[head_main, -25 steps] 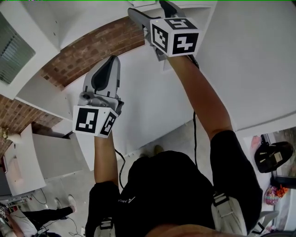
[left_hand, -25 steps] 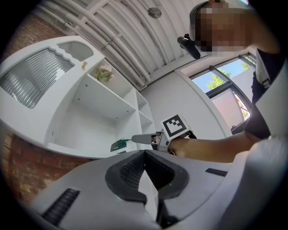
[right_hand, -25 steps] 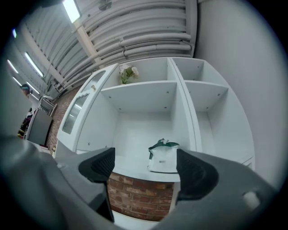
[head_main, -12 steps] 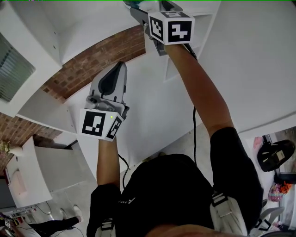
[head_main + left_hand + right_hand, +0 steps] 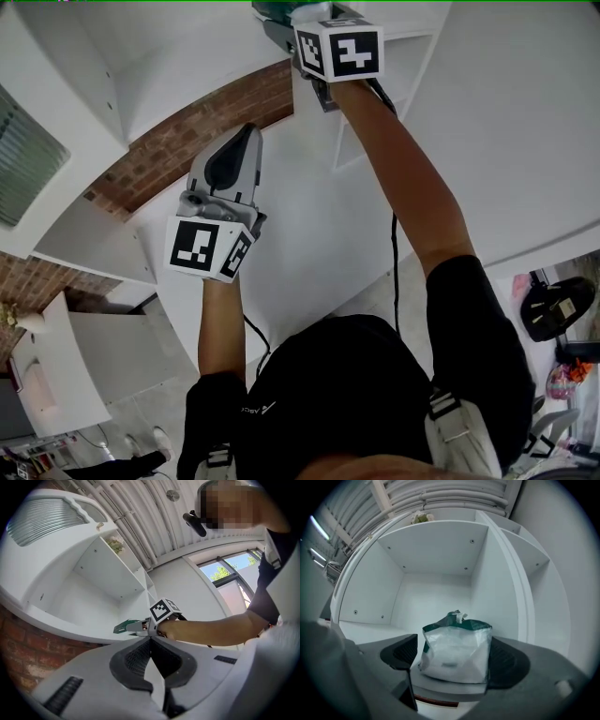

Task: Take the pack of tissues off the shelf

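The pack of tissues (image 5: 457,651), white plastic with a dark green top, stands upright on the white shelf board (image 5: 370,631) inside an open compartment. My right gripper (image 5: 454,657) is raised to the shelf with its jaws wide apart on either side of the pack. The left pad stands clear of it; the right pad (image 5: 509,662) is close against its side. In the head view the right gripper (image 5: 281,21) reaches to the top edge, where a bit of green pack (image 5: 274,11) shows. My left gripper (image 5: 150,639) hangs lower, shut and empty, pointed up at the shelf.
The shelf unit (image 5: 187,66) is white with several compartments over a red brick wall (image 5: 178,141). A vertical divider (image 5: 480,583) stands right of the pack. A small plant (image 5: 421,517) sits on top of the unit. A cable (image 5: 394,272) trails from the right gripper.
The right gripper has pushed further up into the shelf, and the green pack now shows at its tip. The left gripper has risen a little and shifted right.
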The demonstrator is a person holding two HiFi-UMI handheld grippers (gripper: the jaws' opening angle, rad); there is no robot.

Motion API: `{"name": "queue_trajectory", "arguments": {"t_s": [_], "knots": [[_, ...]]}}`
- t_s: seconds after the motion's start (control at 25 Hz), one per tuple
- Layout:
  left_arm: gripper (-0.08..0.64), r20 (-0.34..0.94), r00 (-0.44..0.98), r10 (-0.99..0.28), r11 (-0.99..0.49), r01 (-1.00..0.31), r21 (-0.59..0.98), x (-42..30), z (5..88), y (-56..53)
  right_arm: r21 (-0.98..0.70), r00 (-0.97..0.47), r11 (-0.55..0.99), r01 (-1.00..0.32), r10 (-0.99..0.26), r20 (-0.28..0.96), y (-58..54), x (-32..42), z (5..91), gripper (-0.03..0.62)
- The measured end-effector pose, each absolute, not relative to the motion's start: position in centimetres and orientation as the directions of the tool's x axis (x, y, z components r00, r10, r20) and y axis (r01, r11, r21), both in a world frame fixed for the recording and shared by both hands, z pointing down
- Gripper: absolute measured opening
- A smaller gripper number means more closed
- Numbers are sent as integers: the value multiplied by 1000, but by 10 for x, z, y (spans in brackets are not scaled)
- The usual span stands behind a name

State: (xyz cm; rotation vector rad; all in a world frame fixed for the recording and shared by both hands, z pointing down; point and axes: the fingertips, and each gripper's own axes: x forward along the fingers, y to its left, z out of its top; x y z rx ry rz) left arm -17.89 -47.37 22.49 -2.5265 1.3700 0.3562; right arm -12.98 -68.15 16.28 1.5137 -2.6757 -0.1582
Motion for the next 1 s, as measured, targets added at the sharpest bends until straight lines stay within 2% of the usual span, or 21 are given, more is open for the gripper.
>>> {"name": "queue_trajectory", "arguments": {"t_s": [0.16,0.36,0.56,1.0], "knots": [[-2,-326,533,-781,-534,-840,-96,-180,226,-478,170,-453,453,-875,-891,40,-689,-127,167,430],[-2,-326,535,-780,-536,-839,-93,-186,228,-481,222,-416,416,-882,-908,50,-693,-124,170,343],[-2,-330,540,-774,-541,-835,-99,-185,225,-480,241,-443,432,-869,-896,11,-685,-123,168,292],[-2,-331,541,-773,-533,-837,-122,-171,213,-474,204,-516,484,-851,-842,-158,-639,-102,147,276]]}}
